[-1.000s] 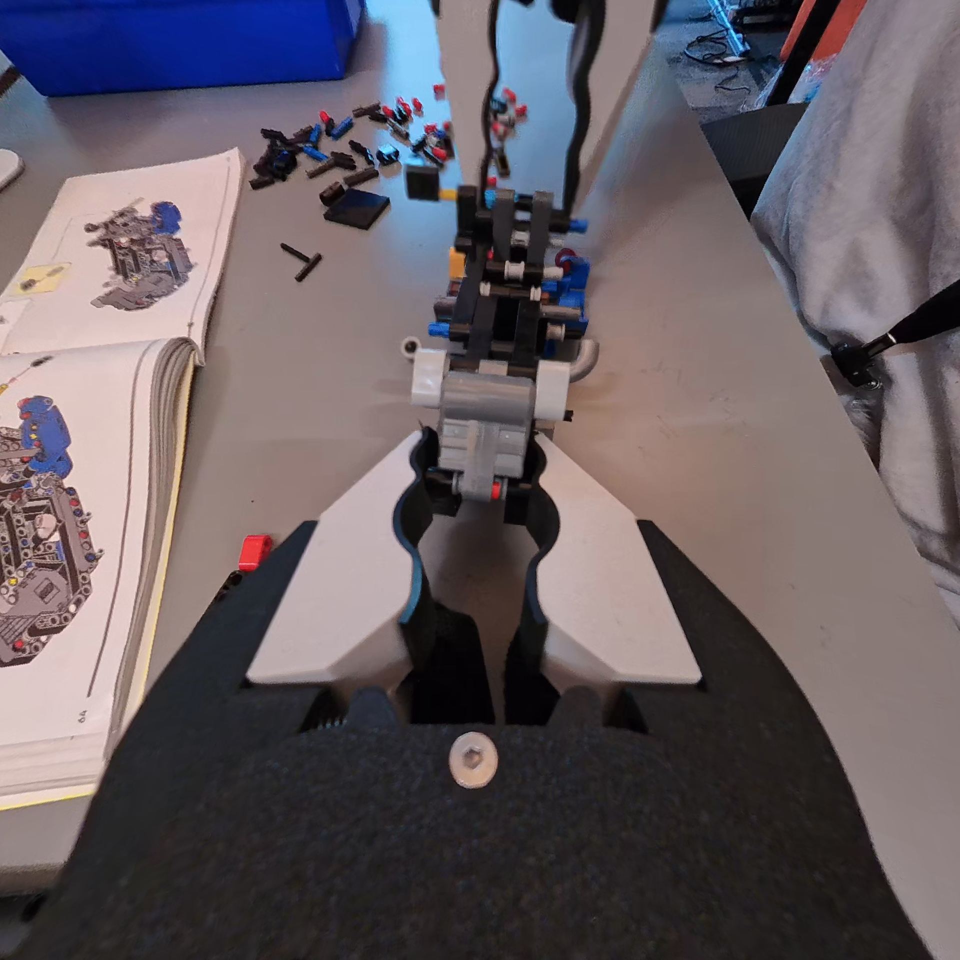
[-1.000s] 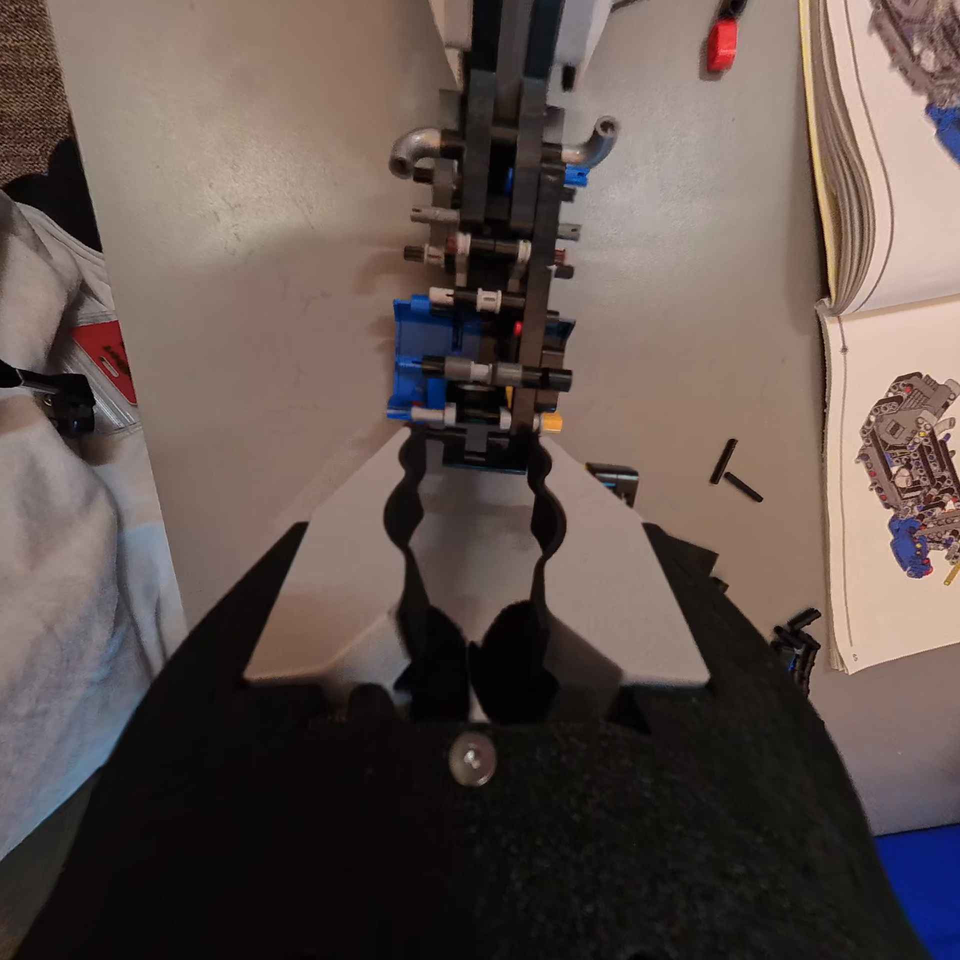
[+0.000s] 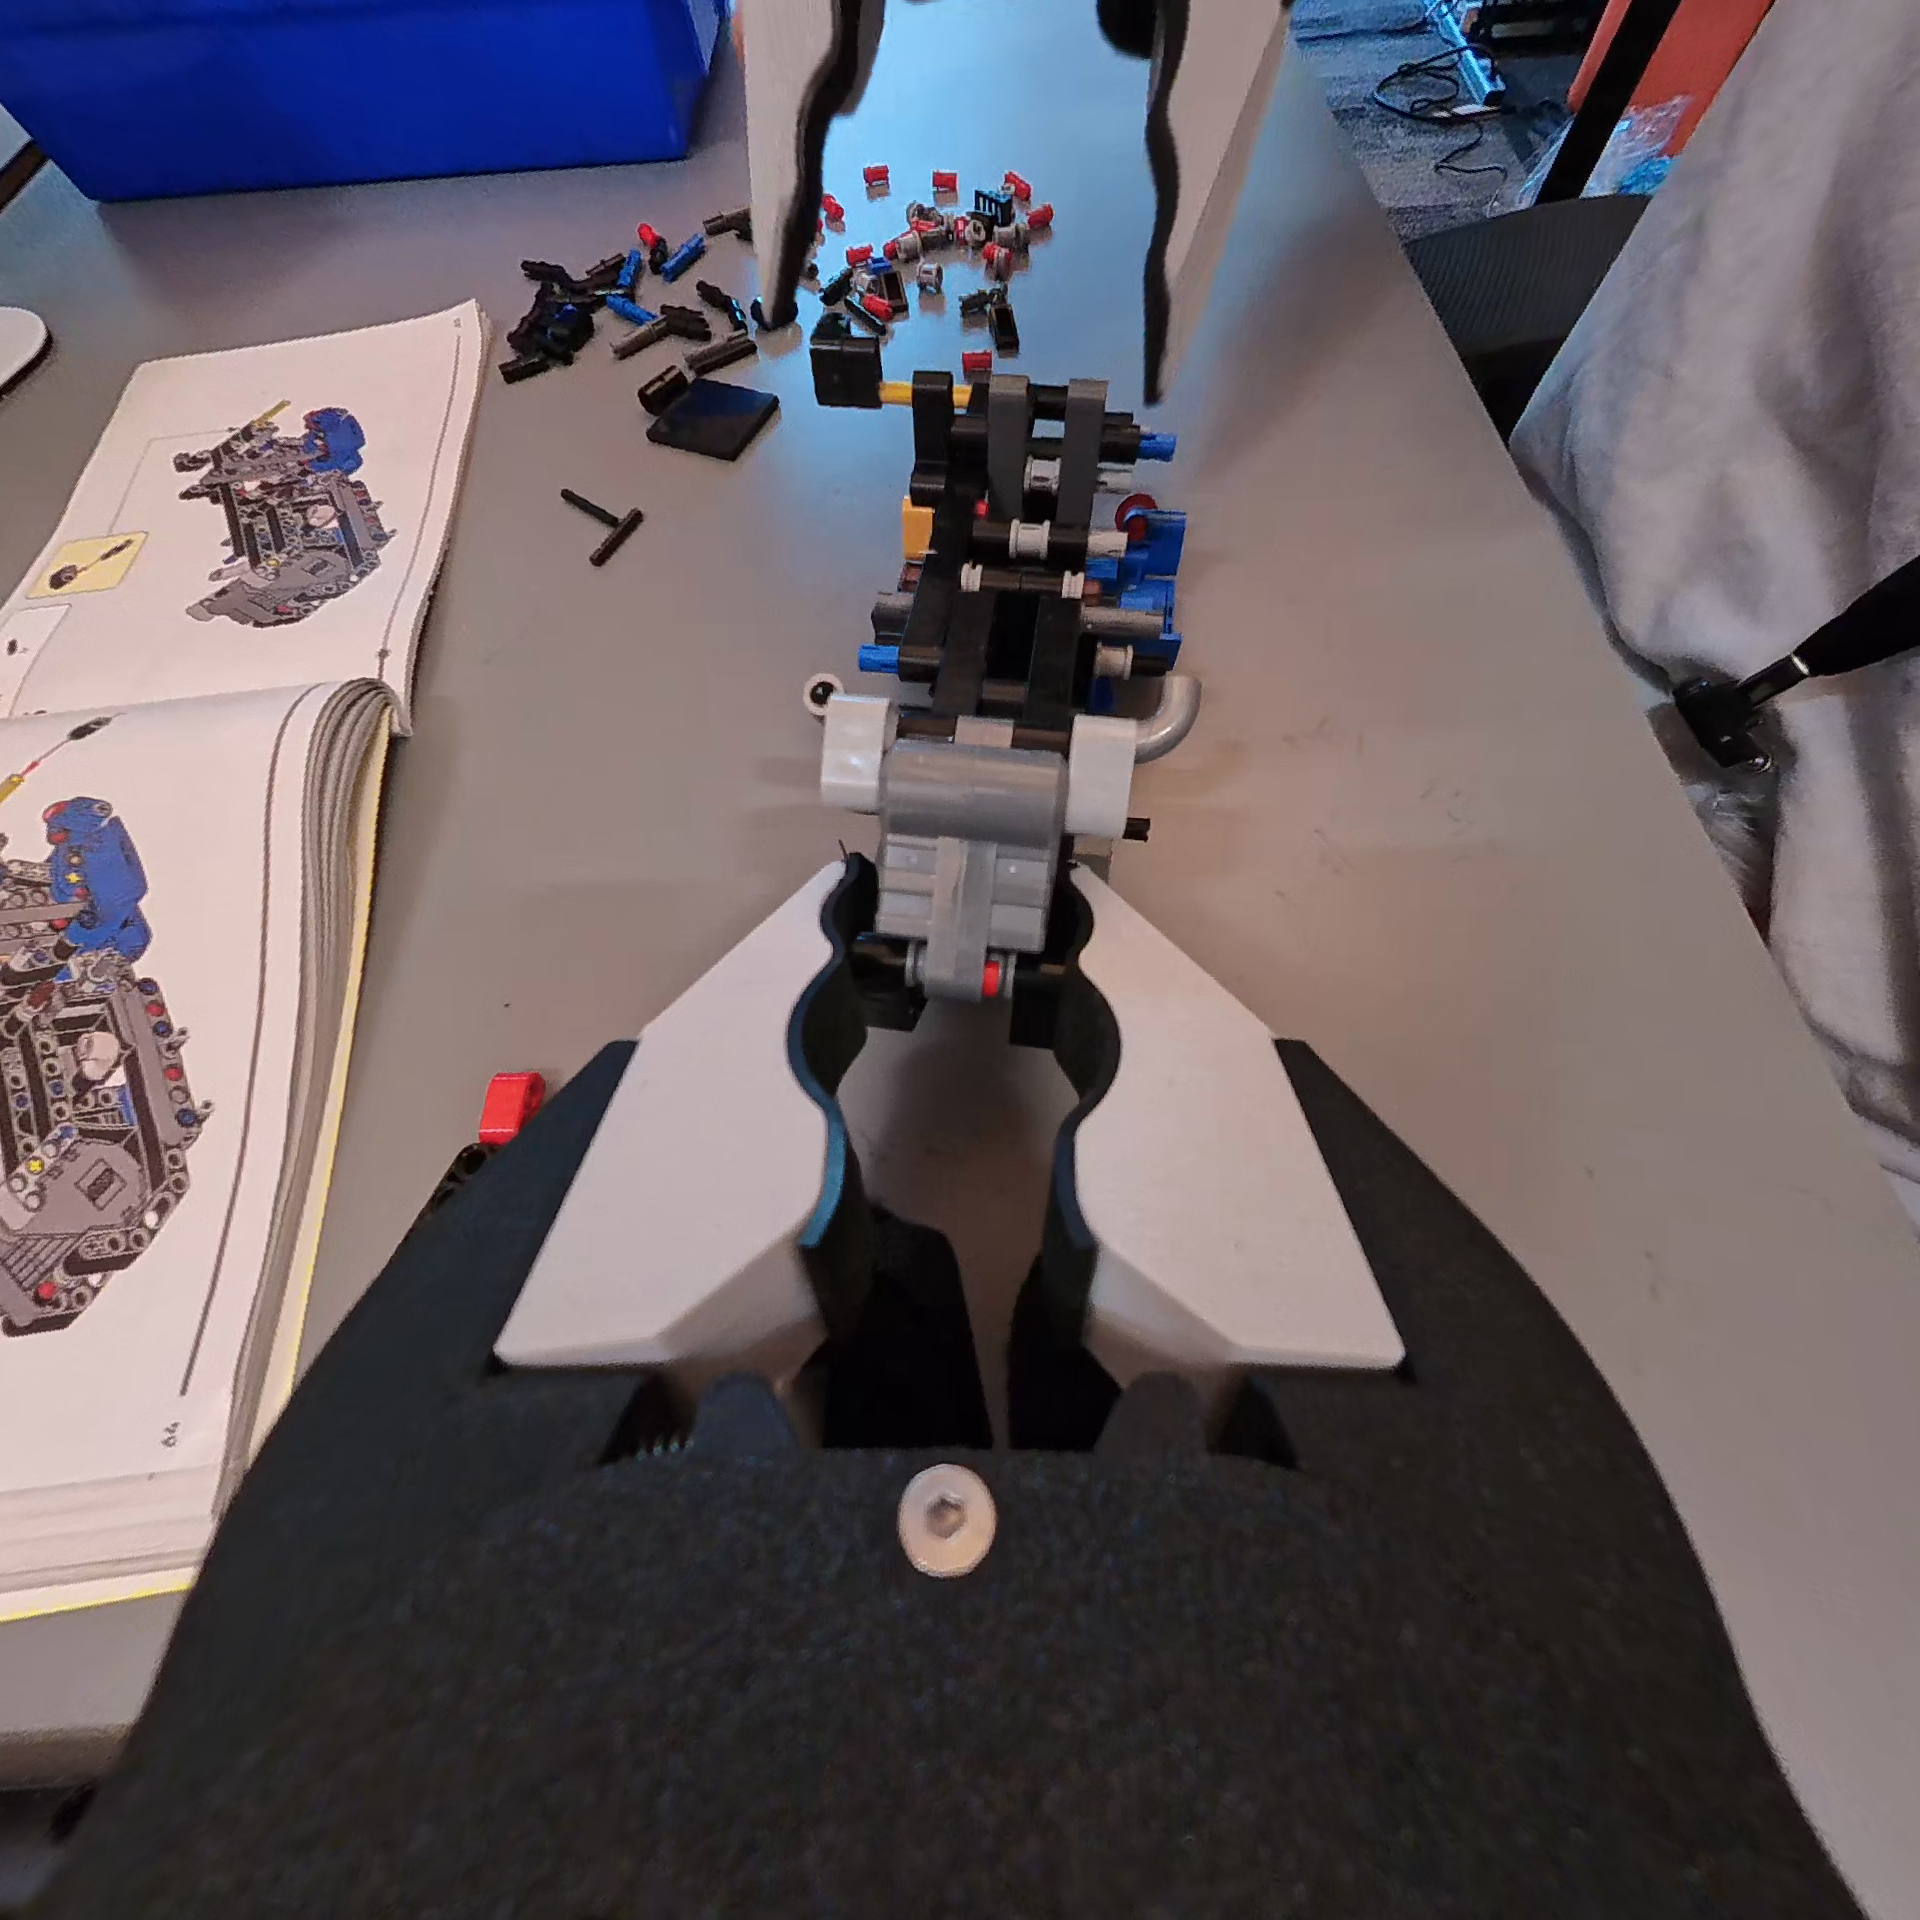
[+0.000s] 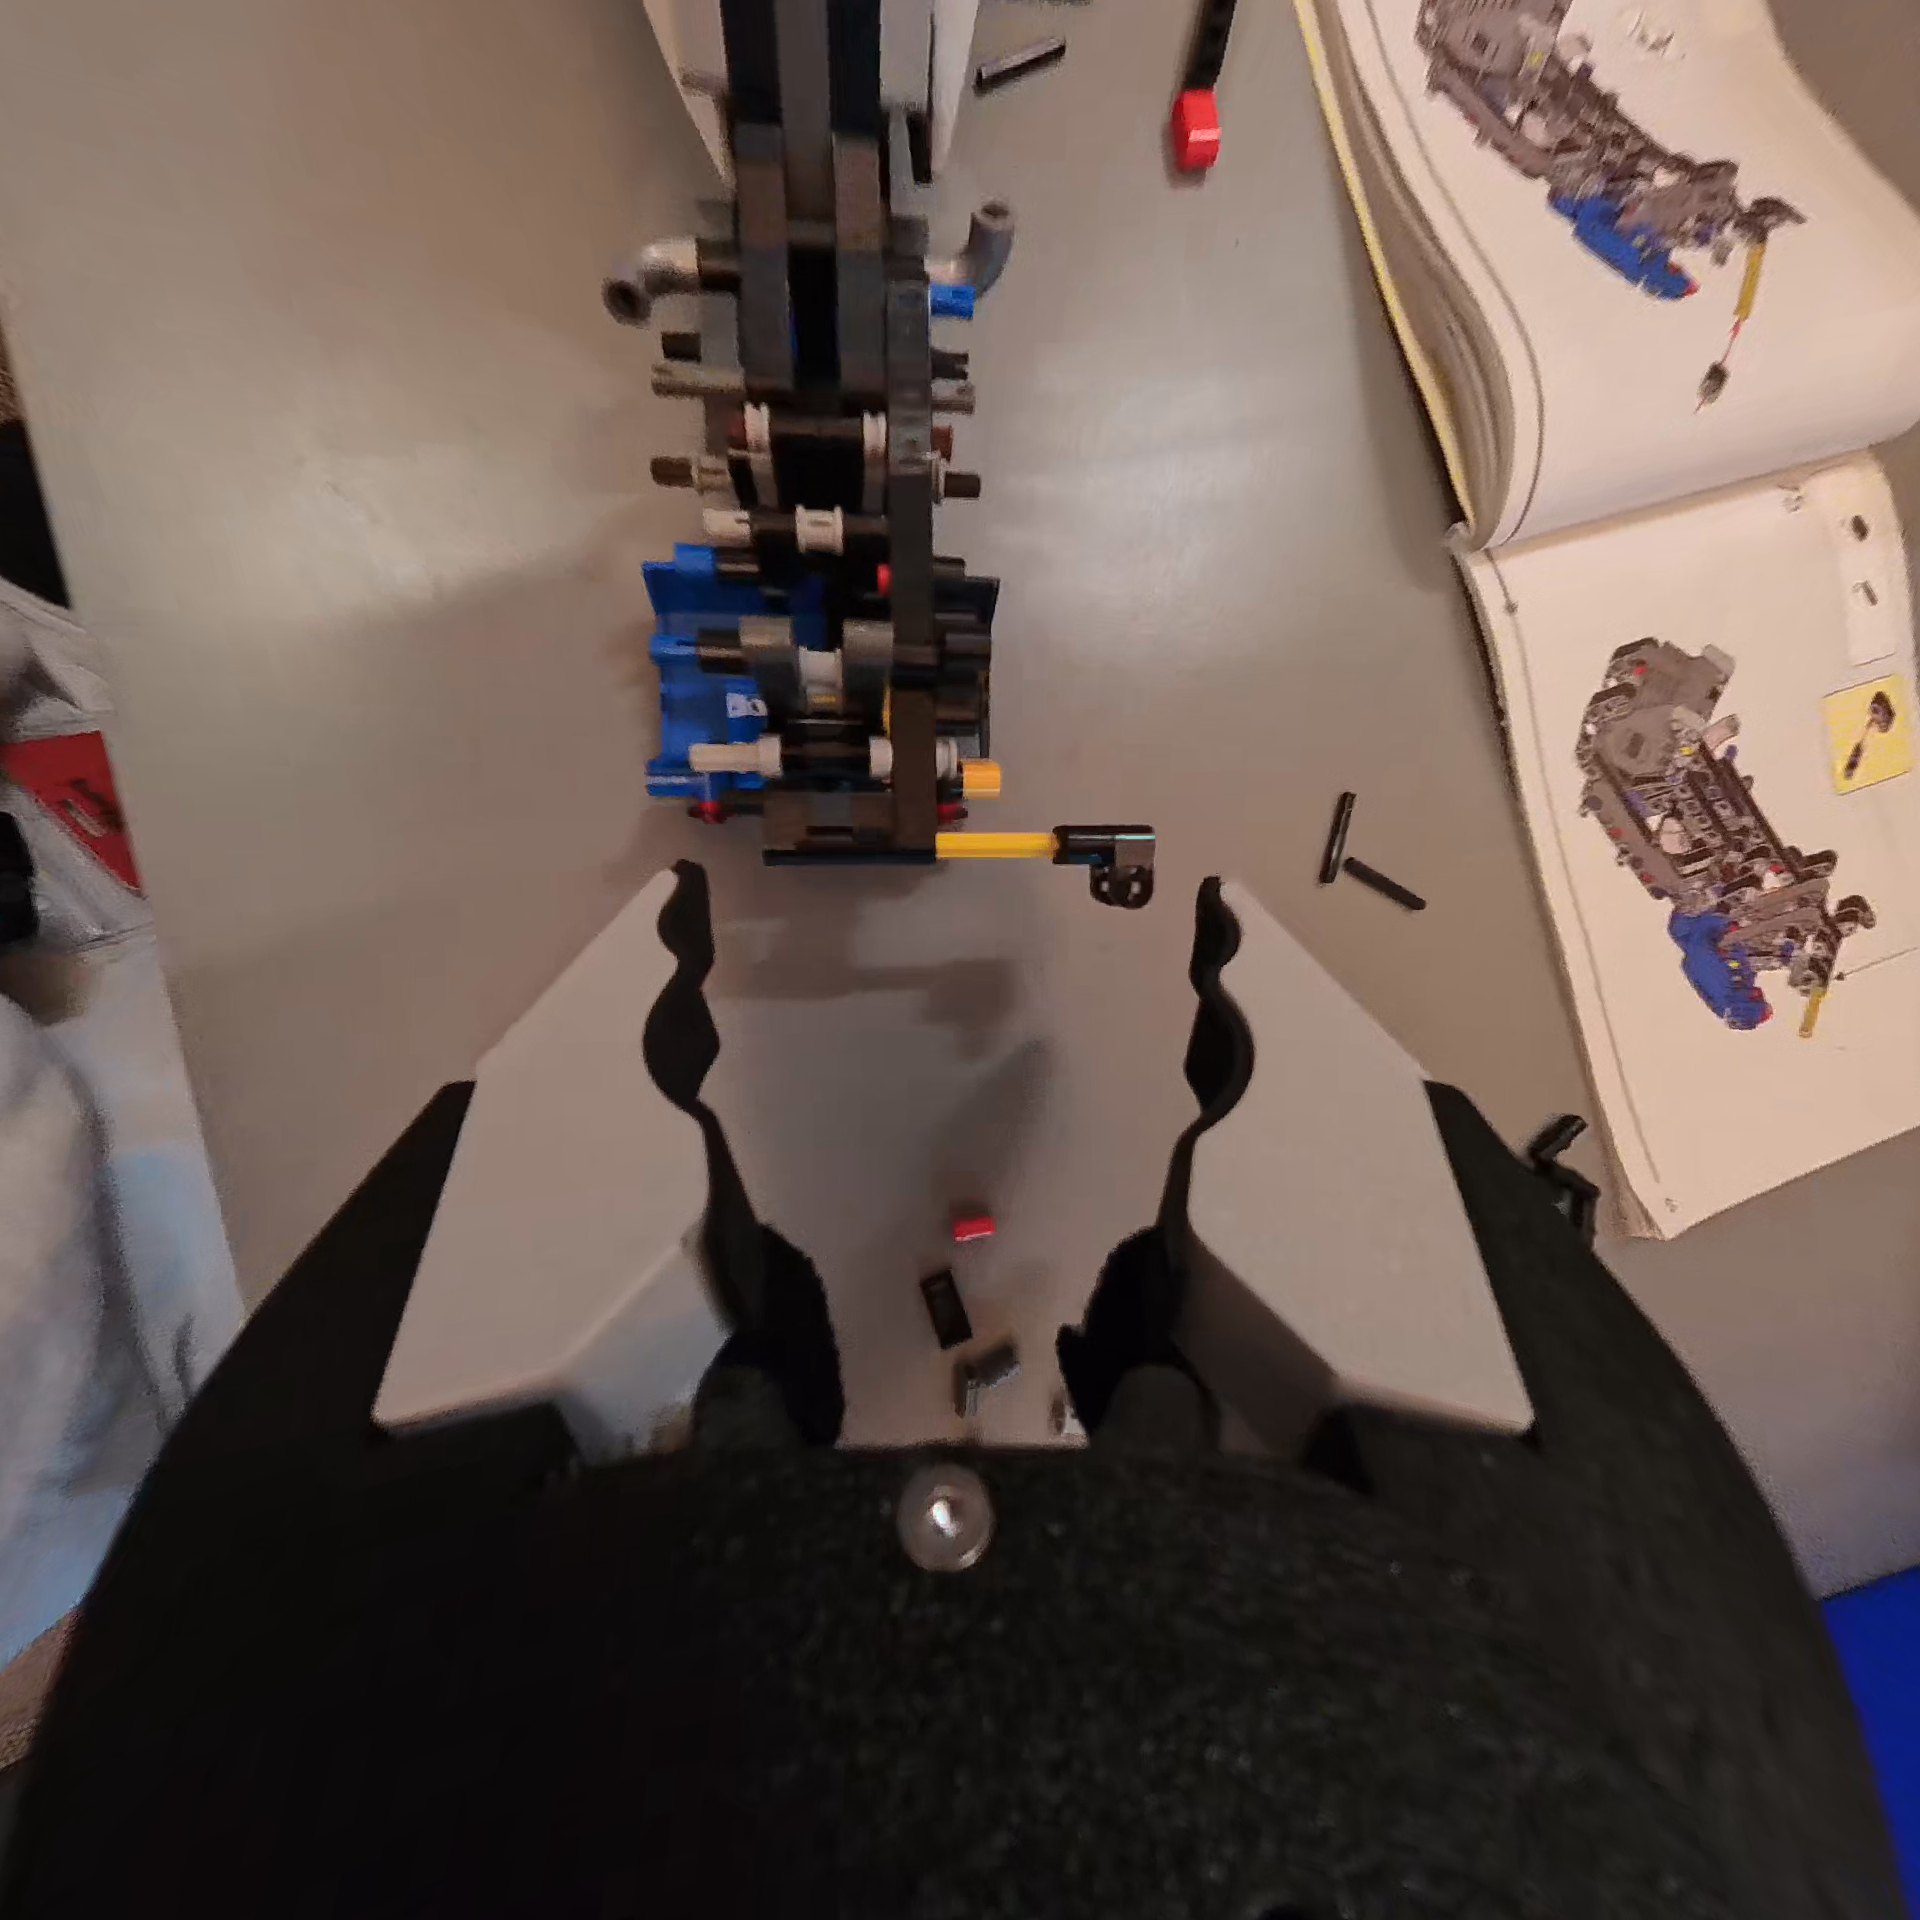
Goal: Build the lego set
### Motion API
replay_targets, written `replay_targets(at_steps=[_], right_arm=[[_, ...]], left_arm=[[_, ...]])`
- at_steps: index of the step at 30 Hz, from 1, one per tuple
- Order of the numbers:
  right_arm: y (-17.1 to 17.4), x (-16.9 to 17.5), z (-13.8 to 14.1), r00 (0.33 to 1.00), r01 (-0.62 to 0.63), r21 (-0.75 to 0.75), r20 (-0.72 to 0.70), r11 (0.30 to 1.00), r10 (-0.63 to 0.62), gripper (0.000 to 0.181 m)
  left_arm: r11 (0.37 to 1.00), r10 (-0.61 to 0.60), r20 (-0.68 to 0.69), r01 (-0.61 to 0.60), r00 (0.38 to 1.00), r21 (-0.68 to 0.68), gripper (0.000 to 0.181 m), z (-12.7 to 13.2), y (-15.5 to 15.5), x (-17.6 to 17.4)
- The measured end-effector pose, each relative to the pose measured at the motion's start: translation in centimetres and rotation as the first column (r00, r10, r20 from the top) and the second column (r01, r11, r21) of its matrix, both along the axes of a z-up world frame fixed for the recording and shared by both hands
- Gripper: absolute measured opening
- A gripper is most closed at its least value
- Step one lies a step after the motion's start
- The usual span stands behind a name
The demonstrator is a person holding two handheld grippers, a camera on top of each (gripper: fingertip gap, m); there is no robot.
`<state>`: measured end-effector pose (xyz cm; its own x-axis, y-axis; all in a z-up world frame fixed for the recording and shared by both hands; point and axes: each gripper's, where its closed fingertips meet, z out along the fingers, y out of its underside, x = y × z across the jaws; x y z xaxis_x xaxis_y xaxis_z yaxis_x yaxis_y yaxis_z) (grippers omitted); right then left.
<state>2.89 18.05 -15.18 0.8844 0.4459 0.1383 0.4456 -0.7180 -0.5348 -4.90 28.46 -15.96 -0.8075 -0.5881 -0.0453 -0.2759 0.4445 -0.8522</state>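
Left wrist view. The left gripper (image 3: 961, 914) pinches the near grey end of the partly built Lego model (image 3: 1023, 582), its two fingers pressed against the sides of the grey block. The model lies lengthwise on the grey table (image 3: 1403, 935), running away from the gripper; black beams, white bushes, blue pins and a curved silver pipe show along it. A yellow axle with a black connector (image 3: 862, 379) projects from the model's far end. Beyond that end hangs the right gripper (image 3: 971, 301), fingers spread wide and clear of the model. Loose red, black and blue pieces (image 3: 831, 270) lie scattered past the model's far end. Left of the model lies the open instruction booklet (image 3: 208, 831); a red piece (image 3: 509, 1107) sits between booklet and gripper. A blue bin (image 3: 353, 83) stands far left of the model. A person's grey sleeve (image 3: 1766, 520) is right of the model.

Right wrist view. The right gripper (image 4: 945, 894) is spread open, empty, its tips just short of the model (image 4: 831, 499) and not touching it. The yellow axle with its connector (image 4: 1049, 844) juts from the model's near end toward the booklet (image 4: 1714, 779). Two black pins (image 4: 1361, 862) lie between model and booklet. Small pieces (image 4: 966, 1299) lie on the table between the fingers.
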Motion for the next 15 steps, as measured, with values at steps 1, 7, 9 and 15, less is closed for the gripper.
replay_targets(at_steps=[1,7,9,15], right_arm=[[-0.02,0.03,-0.49,1.000,-0.003,-0.016,0.008,1.000,0.003,0.090],[0.30,-0.19,-0.50,1.000,-0.007,-0.033,-0.002,0.999,0.007,0.077],[0.14,-0.40,-0.54,1.000,-0.015,-0.046,-0.008,0.999,0.014,0.080],[0.13,-0.20,-0.59,1.000,-0.014,-0.054,-0.003,0.998,0.014,0.074]], left_arm=[[1.000,0.001,0.002,-0.001,1.000,0.001,0.031,0.00,0.00,0.00],[1.000,0.004,0.006,-0.005,1.000,0.004,0.031,0.01,-0.06,0.00],[1.000,0.006,0.008,-0.006,1.000,0.005,0.031,0.01,-0.06,0.01],[1.000,0.008,0.014,-0.008,1.000,0.010,0.031,0.02,-0.13,0.02]])
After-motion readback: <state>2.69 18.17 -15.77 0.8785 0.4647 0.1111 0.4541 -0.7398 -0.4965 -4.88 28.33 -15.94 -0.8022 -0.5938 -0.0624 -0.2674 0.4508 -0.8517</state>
